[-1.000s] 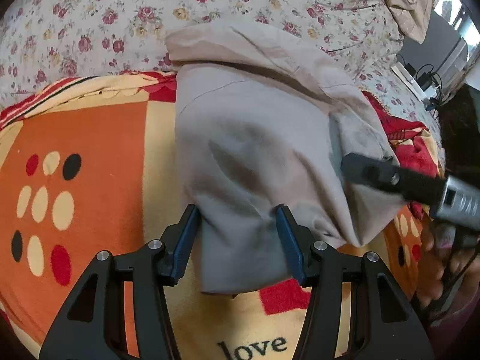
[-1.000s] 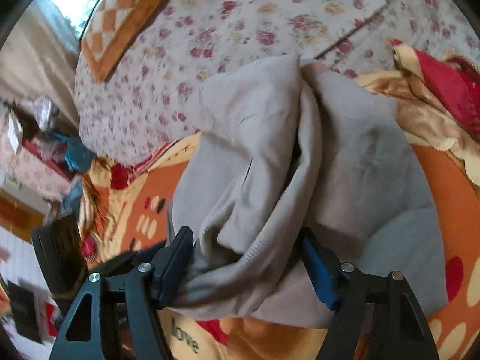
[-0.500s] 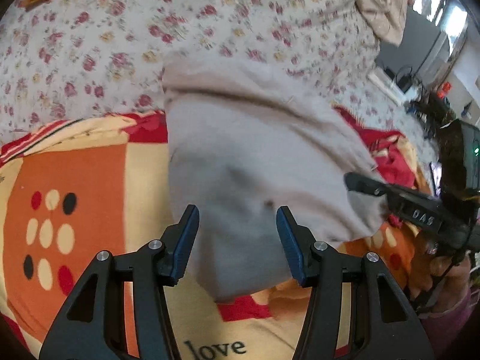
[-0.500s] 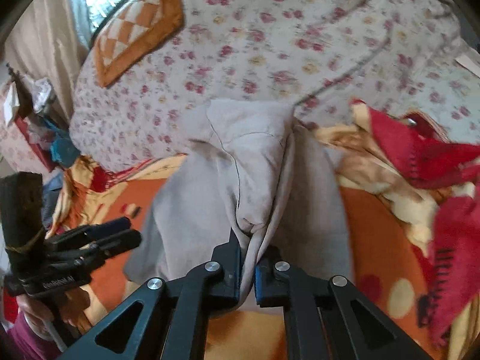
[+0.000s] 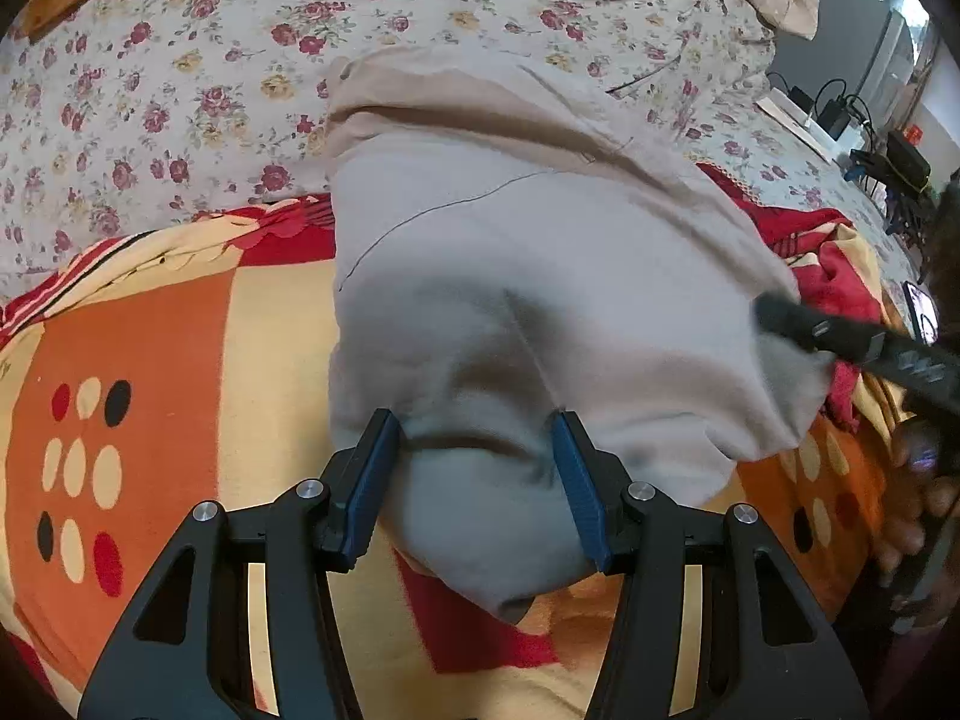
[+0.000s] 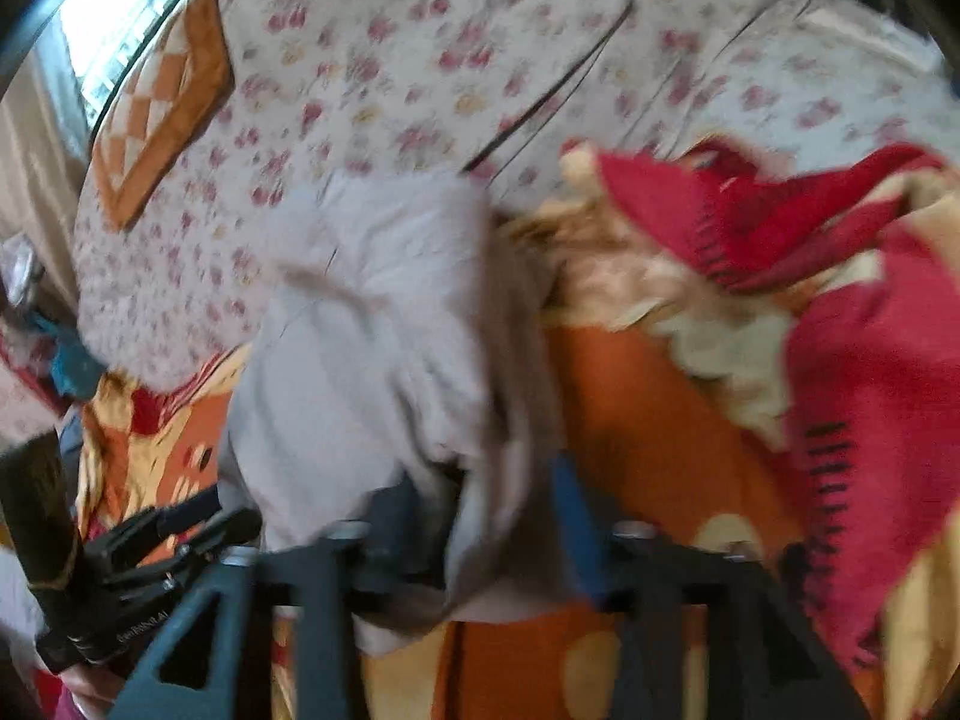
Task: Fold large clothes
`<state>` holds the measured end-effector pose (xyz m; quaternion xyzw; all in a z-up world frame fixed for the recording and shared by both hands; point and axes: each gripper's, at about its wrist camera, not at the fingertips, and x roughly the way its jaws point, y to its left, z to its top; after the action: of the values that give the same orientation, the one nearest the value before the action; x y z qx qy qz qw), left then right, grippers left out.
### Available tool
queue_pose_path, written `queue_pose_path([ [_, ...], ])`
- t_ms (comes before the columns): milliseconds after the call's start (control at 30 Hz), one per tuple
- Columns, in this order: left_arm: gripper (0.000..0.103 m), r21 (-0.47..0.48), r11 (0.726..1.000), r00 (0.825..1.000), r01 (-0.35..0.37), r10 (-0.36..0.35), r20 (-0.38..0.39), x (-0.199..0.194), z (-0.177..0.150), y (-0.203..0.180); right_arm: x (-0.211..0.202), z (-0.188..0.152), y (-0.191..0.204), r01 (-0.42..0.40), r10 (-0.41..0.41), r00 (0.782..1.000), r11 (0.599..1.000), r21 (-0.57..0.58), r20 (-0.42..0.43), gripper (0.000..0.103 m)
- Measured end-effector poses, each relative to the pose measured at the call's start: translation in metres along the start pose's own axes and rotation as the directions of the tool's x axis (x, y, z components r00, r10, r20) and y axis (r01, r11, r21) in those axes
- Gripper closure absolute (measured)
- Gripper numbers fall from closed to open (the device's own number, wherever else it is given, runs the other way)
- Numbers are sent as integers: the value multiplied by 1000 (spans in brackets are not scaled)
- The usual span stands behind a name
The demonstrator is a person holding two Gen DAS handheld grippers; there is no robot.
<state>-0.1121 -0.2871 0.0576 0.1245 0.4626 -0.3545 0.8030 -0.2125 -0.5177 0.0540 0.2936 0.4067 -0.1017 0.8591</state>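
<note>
the bulky pale grey fabric garment [image 5: 540,276] lies bunched on an orange, cream and red patterned fleece blanket [image 5: 150,360] over a rose-print floral bedsheet [image 5: 180,72]. the left gripper [image 5: 474,474] stands spread around its near hem. the right gripper [image 6: 480,516] is blurred, fingers parted, cloth between them. a cable-strewn desk [image 5: 840,120] stands beyond.

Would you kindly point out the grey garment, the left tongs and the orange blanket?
grey garment [image 5: 540,276]: left wrist view, on its flat top panel.
left tongs [image 5: 474,480]: left wrist view, midway between the blue tips.
orange blanket [image 5: 150,360]: left wrist view, on the orange patch.
</note>
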Motion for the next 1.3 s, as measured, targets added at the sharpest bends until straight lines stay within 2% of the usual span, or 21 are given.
queue_pose_path([
  [100,51,-9,1000,1000,-3,3,-2,-3,3,2,-24,3,14,2,0,999,999,-47,54,55],
  [200,51,-20,1000,1000,-8,8,22,-9,9,4,-40,4,40,-23,34,996,991,-131,87,55],
  [267,51,-24,999,999,-25,26,33,-10,14,5,-41,5,59,-64,80,994,979,-192,80,55],
  [333,51,-27,999,999,-35,36,33,-8,19,7,-34,5,70,-73,89,994,970,-234,58,56],
  [433,51,-34,998,999,-48,49,20,3,24,10,-7,3,76,-8,16,1000,959,-284,27,62],
  [500,50,-37,998,999,-46,46,2,12,25,11,14,4,64,37,-38,999,964,-265,0,64],
  [533,47,-38,998,999,-49,49,-1,15,25,11,27,5,53,50,-57,998,970,-240,-24,70],
  [567,46,-34,998,999,-51,51,0,18,25,10,36,5,42,63,-73,997,974,-217,-38,72],
  [633,46,-27,998,998,-56,56,0,21,26,9,48,7,30,71,-83,995,979,-192,-54,74],
  [700,46,-28,998,999,-53,53,1,21,28,10,42,8,30,64,-75,996,980,-191,-51,73],
  [800,46,-43,998,999,-40,41,10,19,36,17,28,14,39,49,-56,998,975,-219,-22,68],
  [833,46,-48,998,999,-40,41,18,17,39,19,23,16,41,38,-42,999,975,-219,-13,58],
  [900,46,-54,997,998,-48,50,33,15,49,23,13,24,46,9,-6,1000,978,-207,16,47],
  [1000,46,-76,996,997,-56,60,47,16,67,31,8,38,55,16,-6,999,976,-217,47,46],
  [1033,46,-84,995,997,-57,60,41,19,73,34,9,43,59,25,-14,999,974,-226,52,41],
  [1067,46,-97,994,998,-59,62,28,24,81,38,11,51,64,41,-27,998,970,-239,61,35],
  [1100,46,-108,992,998,-61,64,20,27,86,40,14,59,69,57,-40,997,965,-257,73,20],
  [1133,46,-120,991,998,-65,67,13,31,91,43,19,68,74,81,-59,995,957,-278,86,10],
  [1200,46,-135,987,996,-83,84,0,39,99,48,31,83,83,112,-88,992,943,-314,92,10],
  [1300,46,-157,981,993,-115,115,-10,52,111,55,63,102,96,120,-118,993,909,-399,29,10],
])
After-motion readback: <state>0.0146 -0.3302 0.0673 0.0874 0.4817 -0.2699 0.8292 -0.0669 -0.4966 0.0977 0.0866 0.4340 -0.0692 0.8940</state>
